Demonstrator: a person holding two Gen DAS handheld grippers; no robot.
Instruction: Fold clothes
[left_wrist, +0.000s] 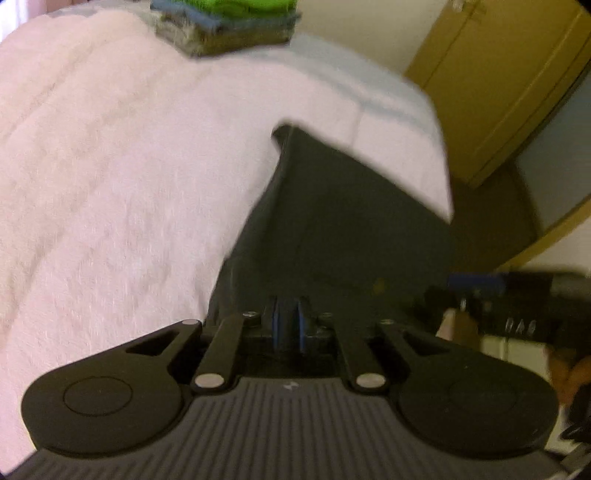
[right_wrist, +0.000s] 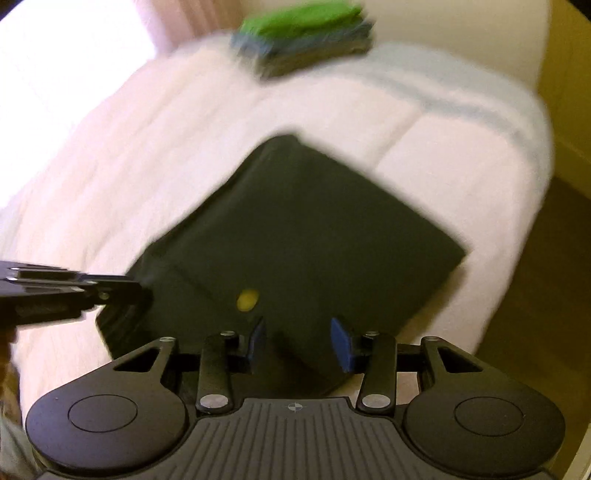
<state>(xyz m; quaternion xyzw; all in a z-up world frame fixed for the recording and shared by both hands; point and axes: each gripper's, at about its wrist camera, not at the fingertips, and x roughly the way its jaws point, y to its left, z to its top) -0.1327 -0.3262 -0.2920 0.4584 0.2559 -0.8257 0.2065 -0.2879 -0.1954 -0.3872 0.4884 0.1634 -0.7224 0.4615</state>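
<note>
Left gripper (left_wrist: 289, 326) pinched on dark garment (right_wrist: 295, 229) — right gripper (right_wrist: 299, 341) agape.

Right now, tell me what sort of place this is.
Probably a bedroom: a bed with a pale pink blanket, a stack of folded clothes on it, and a yellowish wooden door beside it.

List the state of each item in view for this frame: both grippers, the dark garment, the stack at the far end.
Left gripper: shut on the dark garment's edge.
Right gripper: open, above the garment's near edge.
Dark garment: folded into a square, flat on the bed.
Stack of clothes: folded, green piece on top.
</note>
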